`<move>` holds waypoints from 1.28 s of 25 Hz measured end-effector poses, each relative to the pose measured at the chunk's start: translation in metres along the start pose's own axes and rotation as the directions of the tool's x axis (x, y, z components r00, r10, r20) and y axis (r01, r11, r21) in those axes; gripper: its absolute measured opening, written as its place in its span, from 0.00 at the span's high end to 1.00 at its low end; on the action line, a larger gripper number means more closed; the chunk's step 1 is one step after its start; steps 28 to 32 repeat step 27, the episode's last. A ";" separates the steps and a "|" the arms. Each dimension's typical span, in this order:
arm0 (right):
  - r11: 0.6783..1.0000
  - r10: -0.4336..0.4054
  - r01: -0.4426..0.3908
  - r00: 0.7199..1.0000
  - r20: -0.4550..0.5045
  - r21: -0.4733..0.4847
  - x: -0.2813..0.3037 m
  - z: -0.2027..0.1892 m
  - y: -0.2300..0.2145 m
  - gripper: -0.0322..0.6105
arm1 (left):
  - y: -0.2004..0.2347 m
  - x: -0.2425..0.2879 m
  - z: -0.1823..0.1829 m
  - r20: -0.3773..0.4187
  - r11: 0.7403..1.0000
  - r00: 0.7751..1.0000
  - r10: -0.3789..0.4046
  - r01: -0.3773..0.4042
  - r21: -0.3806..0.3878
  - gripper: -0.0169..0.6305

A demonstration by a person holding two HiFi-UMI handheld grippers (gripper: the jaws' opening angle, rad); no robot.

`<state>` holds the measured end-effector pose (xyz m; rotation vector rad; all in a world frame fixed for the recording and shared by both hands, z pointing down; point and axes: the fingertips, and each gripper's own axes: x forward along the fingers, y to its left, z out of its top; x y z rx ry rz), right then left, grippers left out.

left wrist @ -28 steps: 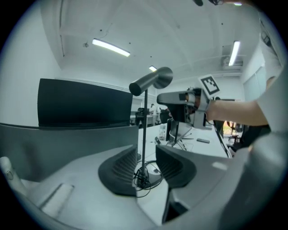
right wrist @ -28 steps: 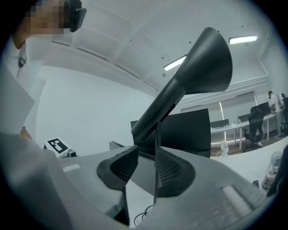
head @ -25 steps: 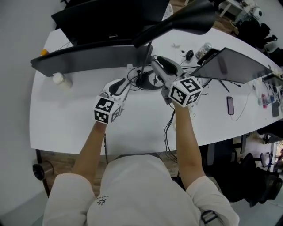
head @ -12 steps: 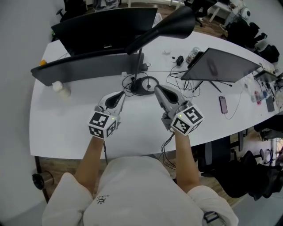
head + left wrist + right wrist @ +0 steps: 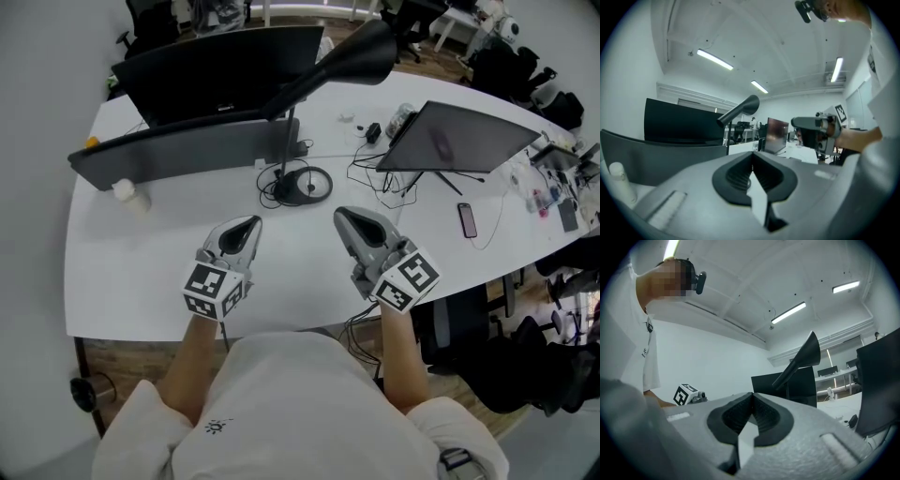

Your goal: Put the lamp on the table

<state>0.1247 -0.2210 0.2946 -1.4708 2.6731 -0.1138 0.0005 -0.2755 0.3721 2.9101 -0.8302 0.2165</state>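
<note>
A black desk lamp stands upright on the white table: its round base rests on the tabletop and its long head reaches up to the right. It also shows in the left gripper view, lamp, and in the right gripper view, lamp. My left gripper hovers near the front edge, left of the base and apart from it, shut with nothing in it. Right of the base, my right gripper is also shut and empty.
A black monitor and a long grey curved screen stand behind the lamp. A propped dark tablet, a phone and loose cables lie to the right. A white bottle stands at the left.
Both grippers have drawn back from the lamp base toward the front edge, and their jaws have gone from open to shut. The lamp stays standing on the table.
</note>
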 end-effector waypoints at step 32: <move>0.999 -0.026 0.026 0.999 0.021 -0.023 -0.011 0.005 0.010 0.95 | -0.011 -0.009 -0.012 -0.012 0.999 1.000 -0.015 0.014 -0.041 0.98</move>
